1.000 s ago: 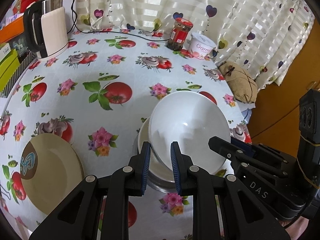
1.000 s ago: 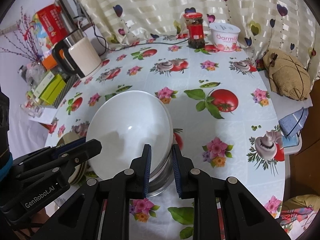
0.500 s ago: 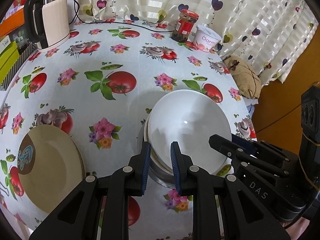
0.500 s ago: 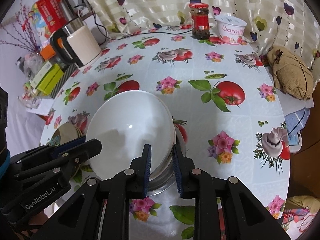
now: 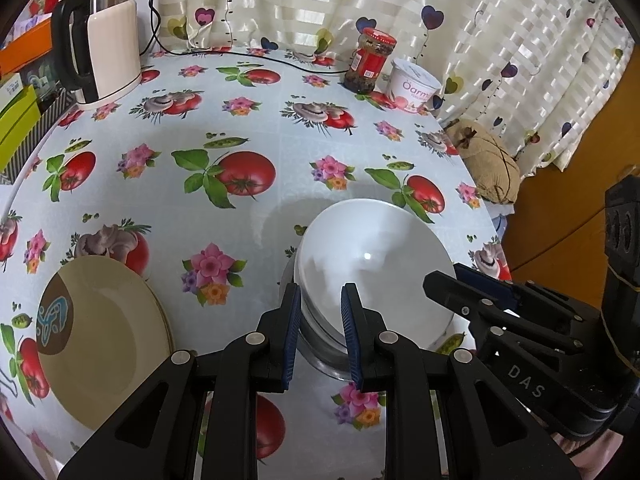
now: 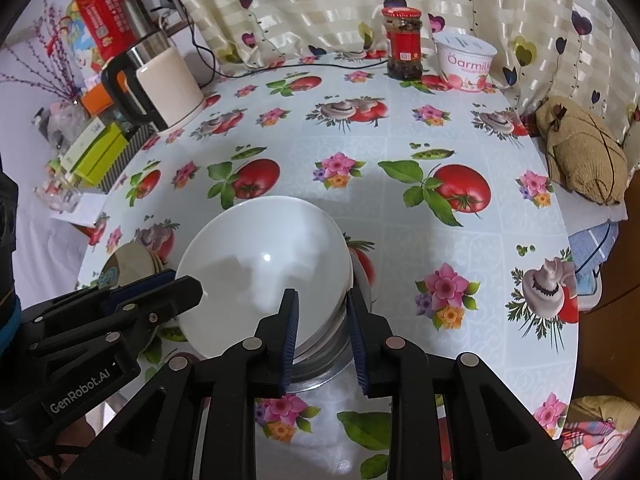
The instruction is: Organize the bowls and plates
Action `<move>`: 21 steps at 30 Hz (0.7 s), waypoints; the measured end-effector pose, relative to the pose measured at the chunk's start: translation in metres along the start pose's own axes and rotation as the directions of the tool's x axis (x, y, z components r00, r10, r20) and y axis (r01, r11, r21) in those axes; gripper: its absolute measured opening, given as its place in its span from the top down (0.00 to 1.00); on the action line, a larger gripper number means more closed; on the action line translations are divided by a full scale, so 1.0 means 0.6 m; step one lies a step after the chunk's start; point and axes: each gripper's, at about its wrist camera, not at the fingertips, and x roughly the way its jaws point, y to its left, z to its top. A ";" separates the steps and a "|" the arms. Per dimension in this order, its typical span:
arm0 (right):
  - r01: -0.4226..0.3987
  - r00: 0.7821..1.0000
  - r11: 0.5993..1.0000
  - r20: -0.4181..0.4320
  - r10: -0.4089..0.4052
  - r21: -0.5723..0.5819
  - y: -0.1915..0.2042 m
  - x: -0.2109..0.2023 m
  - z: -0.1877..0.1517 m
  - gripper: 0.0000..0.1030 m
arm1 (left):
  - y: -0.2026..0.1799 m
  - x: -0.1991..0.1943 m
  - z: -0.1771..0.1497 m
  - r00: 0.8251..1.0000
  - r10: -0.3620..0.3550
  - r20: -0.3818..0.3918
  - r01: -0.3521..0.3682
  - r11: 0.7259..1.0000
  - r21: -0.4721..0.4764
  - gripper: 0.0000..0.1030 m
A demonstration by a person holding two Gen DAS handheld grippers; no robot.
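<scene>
A white bowl sits on top of a stack of white bowls that rests in a steel bowl near the table's front edge. My left gripper straddles the bowl's left rim, one pad inside and one outside, shut on it. From the opposite side my right gripper straddles the right rim the same way. Each gripper shows in the other's view: the right gripper, the left gripper. A stack of beige plates lies to the left of the bowls.
At the back stand a cream kettle with its cord, a red-lidded jar and a yogurt tub. A burlap bundle lies at the right edge, green boxes at the left.
The white bowl, tilted and raised a second ago, has come down level onto the stack with both grippers on its rim. The right jaws stand slightly wider.
</scene>
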 end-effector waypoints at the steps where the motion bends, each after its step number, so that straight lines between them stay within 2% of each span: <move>1: 0.001 1.000 1.000 0.008 -0.001 -0.002 0.000 -0.002 0.000 0.76 | 0.000 0.000 -0.001 1.000 -0.003 0.003 0.003 1.000 0.003 0.79; 5: 0.006 1.000 1.000 0.028 -0.005 -0.019 0.002 -0.008 0.001 0.77 | -0.003 0.000 -0.005 1.000 0.005 0.026 -0.005 1.000 0.027 0.79; 10: 0.026 0.999 0.999 0.044 -0.024 -0.031 -0.003 -0.010 -0.002 0.85 | -0.003 0.001 -0.006 0.999 0.007 0.044 -0.008 0.999 0.039 0.79; 21: 0.030 0.997 0.998 0.070 -0.026 -0.052 -0.003 -0.011 -0.007 0.85 | -0.006 0.002 -0.010 0.997 0.010 0.072 -0.015 0.998 0.065 0.79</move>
